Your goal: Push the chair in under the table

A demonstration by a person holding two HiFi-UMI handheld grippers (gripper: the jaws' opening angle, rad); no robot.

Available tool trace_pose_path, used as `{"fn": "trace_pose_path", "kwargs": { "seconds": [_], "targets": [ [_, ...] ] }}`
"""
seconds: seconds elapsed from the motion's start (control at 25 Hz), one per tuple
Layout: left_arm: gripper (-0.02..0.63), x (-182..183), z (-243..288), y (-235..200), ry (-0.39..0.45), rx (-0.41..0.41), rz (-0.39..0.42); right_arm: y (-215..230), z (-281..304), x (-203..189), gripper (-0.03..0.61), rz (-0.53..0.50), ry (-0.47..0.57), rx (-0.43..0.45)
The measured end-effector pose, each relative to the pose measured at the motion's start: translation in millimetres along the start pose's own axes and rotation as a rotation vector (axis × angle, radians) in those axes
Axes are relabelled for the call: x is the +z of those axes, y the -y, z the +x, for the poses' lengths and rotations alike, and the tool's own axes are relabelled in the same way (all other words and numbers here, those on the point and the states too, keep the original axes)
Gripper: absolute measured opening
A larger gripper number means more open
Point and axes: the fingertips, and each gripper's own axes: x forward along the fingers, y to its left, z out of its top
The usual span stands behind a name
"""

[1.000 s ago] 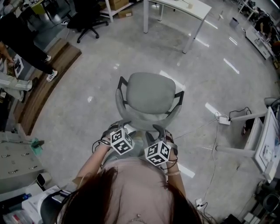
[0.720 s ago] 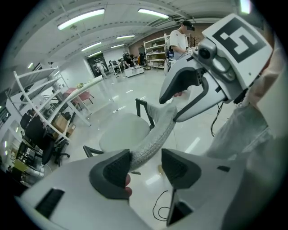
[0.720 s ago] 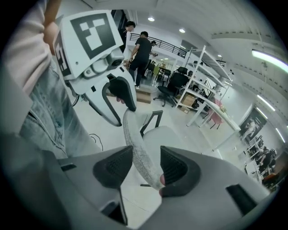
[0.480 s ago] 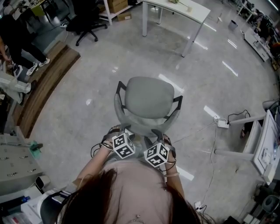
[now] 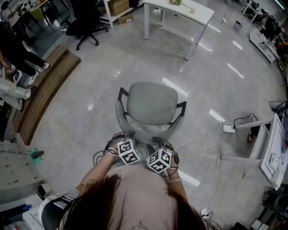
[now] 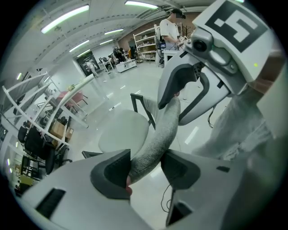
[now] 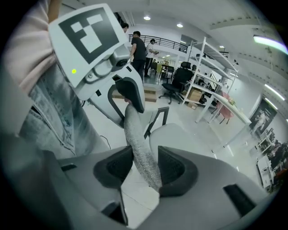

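Chair (image 5: 150, 103) stands mid-floor, well apart from the table (image 5: 182, 11), which lies ahead past the seat. Backrest rim (image 6: 157, 134) runs crosswise through both grippers. Left gripper (image 6: 146, 168) pinches it. Right gripper (image 7: 144, 166) straddles it, jaws wide and just opening. The push probably goes straight ahead.

- An open-plan office or lab workspace is shown.
- A polished grey floor (image 5: 90, 81) is lit by long ceiling strip lights (image 6: 65, 17).
- A white table (image 5: 180, 10) and a black office chair (image 5: 85, 20) are seen at the far side.
- White shelving racks (image 7: 204, 63) are set up in the background.
- A power strip (image 5: 228, 128) with cables is laid on the floor at the right.
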Motion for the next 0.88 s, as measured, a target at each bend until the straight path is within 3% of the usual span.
{"fn": "trace_pose_path", "kwargs": {
  "seconds": [0.88],
  "targets": [
    [0.192, 12.8, 27.5, -42.8, 0.034, 0.002, 0.067, 46.1, 26.4, 11.2, 0.183, 0.024, -0.034, -0.097]
  ]
}}
